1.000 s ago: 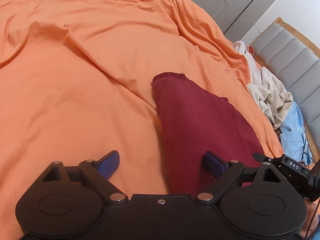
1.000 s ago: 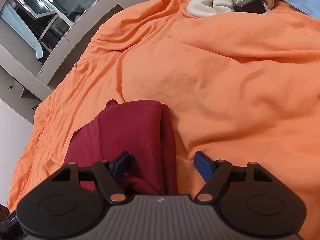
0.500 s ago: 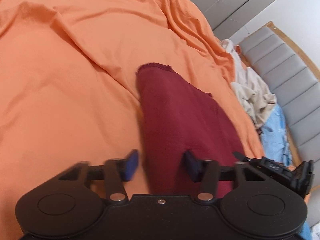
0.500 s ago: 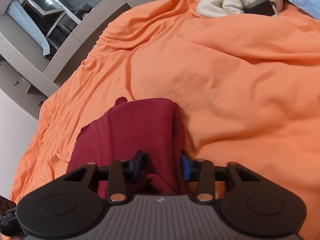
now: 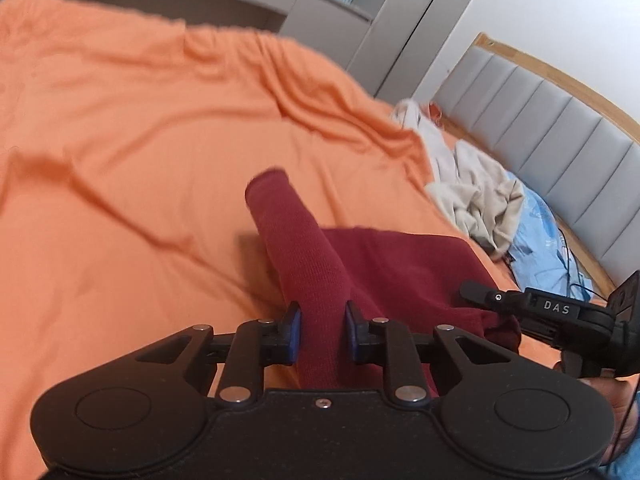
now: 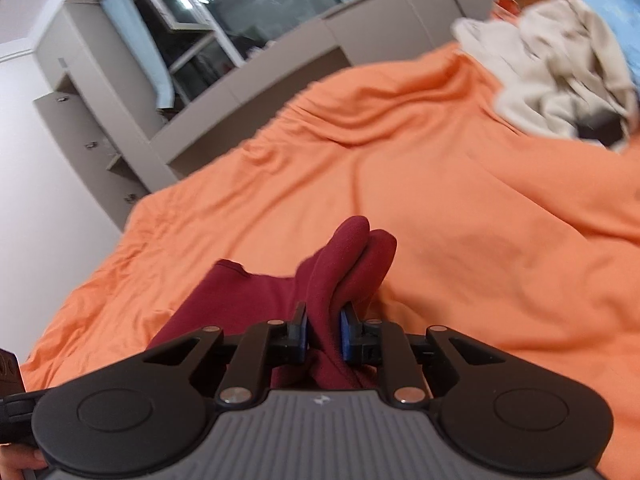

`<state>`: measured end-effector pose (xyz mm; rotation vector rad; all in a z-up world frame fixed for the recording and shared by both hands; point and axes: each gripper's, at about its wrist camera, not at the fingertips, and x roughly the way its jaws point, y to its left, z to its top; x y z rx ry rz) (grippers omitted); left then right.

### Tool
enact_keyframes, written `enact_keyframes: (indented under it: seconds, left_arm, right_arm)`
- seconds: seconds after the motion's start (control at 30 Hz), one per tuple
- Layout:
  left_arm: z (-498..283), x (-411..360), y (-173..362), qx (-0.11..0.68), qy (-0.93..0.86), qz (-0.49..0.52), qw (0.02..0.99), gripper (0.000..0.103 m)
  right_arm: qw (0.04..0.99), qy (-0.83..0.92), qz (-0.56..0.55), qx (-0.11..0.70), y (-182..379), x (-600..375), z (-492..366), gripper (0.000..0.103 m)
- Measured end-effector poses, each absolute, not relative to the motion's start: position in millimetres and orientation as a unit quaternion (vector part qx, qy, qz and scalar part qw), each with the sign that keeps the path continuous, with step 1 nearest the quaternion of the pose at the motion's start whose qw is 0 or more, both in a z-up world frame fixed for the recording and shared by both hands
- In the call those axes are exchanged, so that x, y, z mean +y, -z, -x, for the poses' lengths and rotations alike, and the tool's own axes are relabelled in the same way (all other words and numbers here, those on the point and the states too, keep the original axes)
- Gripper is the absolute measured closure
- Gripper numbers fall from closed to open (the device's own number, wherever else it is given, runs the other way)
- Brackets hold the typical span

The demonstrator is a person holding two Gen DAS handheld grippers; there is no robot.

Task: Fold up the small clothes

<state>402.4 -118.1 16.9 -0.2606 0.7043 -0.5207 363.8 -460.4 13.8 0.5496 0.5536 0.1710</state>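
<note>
A dark red knitted garment (image 5: 400, 264) lies partly lifted off the orange bedsheet (image 5: 140, 140). My left gripper (image 5: 322, 324) has its blue pads pressed on a bunched red edge, and its jaws are still closing. That edge sticks up forward as a tube. In the right wrist view the same red garment (image 6: 248, 300) hangs between both hands. My right gripper (image 6: 323, 330) pinches a doubled fold of it, jaws closing too. The right gripper's black body (image 5: 560, 312) shows at the right of the left wrist view.
A pile of cream clothes (image 5: 476, 196) and a light blue cloth (image 5: 540, 240) lie by the grey padded headboard (image 5: 560, 132). Grey cabinets (image 6: 120, 152) and a dark window (image 6: 260, 12) stand beyond the bed. Wrinkled orange sheet (image 6: 480, 220) spreads ahead.
Both grippers went from wide open around the garment's edges to closed on them. Both have risen, and the red cloth has lifted off the sheet with them.
</note>
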Motion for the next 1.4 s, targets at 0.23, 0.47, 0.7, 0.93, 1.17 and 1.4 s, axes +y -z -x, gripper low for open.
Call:
enact_keyframes:
  seconds: [0.23, 0.47, 0.7, 0.93, 1.17, 1.4]
  left_arm:
    - [-392, -80, -49, 0.292, 0.203, 0.121, 0.927, 0.079]
    - [-386, -63, -40, 0.308, 0.169, 0.095, 0.931, 0.079]
    - [-388, -66, -14, 0.336, 0.146, 0.056, 0.929, 0.078]
    - [-389, -64, 1, 0.353, 0.130, 0.040, 0.926, 0.076]
    - [-386, -61, 3, 0.358, 0.117, 0.039, 0.926, 0.067]
    - [-367, -58, -14, 0.327, 0.104, 0.035, 0.939, 0.024]
  right_arm:
    - [0.928, -0.119, -0.253, 0.247, -25, -420, -379, 0.085]
    - [0.914, -0.136, -0.254, 0.287, -8, -393, -391, 0.085]
    - [0.910, -0.098, -0.243, 0.320, 10, -394, -391, 0.085]
    - [0.901, -0.076, -0.247, 0.348, 26, -400, -392, 0.082]
    - [0.914, -0.061, -0.222, 0.335, 19, -400, -384, 0.064]
    - [0.936, -0.062, -0.189, 0.290, -5, -397, -362, 0.028]
